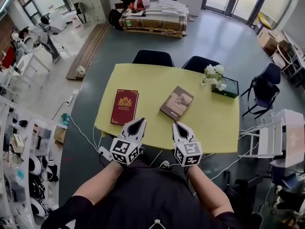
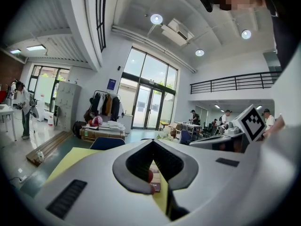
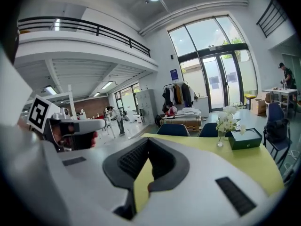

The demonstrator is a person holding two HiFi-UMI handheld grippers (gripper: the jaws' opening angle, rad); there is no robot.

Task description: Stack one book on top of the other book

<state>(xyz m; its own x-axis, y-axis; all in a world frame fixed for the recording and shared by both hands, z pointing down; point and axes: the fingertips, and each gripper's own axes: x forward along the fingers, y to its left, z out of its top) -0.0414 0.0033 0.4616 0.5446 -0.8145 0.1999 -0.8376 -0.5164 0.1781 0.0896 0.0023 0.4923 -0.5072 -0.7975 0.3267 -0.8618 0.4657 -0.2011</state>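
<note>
On the yellow table [image 1: 147, 80] a dark red book [image 1: 125, 106] with a gold emblem lies at the left. A brown book [image 1: 177, 102] with a picture on its cover lies to the right of it, turned at an angle. My left gripper [image 1: 138, 122] is shut and empty at the table's near edge, just right of the red book's near end. My right gripper [image 1: 177, 125] is shut and empty too, just in front of the brown book. Through the left gripper's [image 2: 151, 175] jaws I glimpse a book edge [image 2: 155, 181]. The right gripper [image 3: 146, 185] shows only yellow table between its jaws.
A vase of white flowers [image 1: 214, 76] and a dark green box [image 1: 226, 88] stand at the table's far right corner. Two dark chairs [image 1: 153, 57] are tucked in at the far side. White furniture [image 1: 277, 133] and cables are on the floor to the right.
</note>
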